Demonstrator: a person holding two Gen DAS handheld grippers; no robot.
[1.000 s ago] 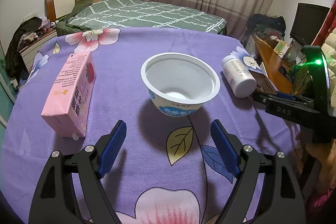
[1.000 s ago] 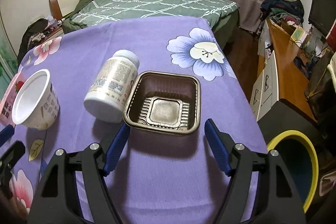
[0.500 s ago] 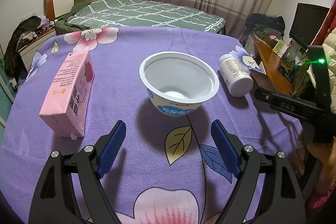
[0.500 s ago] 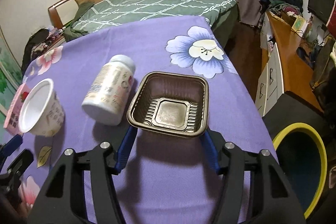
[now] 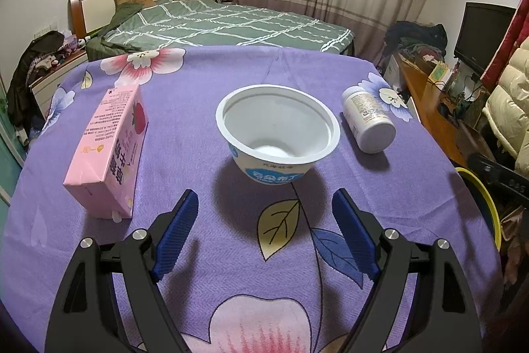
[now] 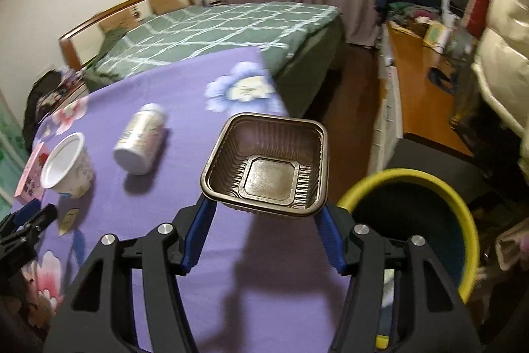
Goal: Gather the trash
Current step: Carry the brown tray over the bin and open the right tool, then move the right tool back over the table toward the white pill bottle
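Right now the right claw (image 6: 264, 220) is pinching a brown plastic tray (image 6: 266, 169), one blue pad against each side of it, and holds it lifted clear of the worktop (image 6: 185, 95) beyond the worktop's right edge. Just to the right of the tray and lower down is a yellow-rimmed bin (image 6: 429, 220), its dark mouth facing up.

The left claw (image 5: 264, 214) is spread wide and grips nothing; it hovers over the purple flowered cloth near the front edge of the worktop (image 5: 231, 68). Straight ahead of it, about mid-worktop, a white yogurt cup (image 5: 277, 134) stands upright with its mouth open. Toward the left edge a pink carton (image 5: 112, 148) lies on its side, apart from the cup. Toward the right edge a white bottle (image 5: 367, 121) lies on its side, cap pointing to the front, near the cup but not touching it. Part of the bin's yellow rim (image 5: 486, 204) shows past the right edge.
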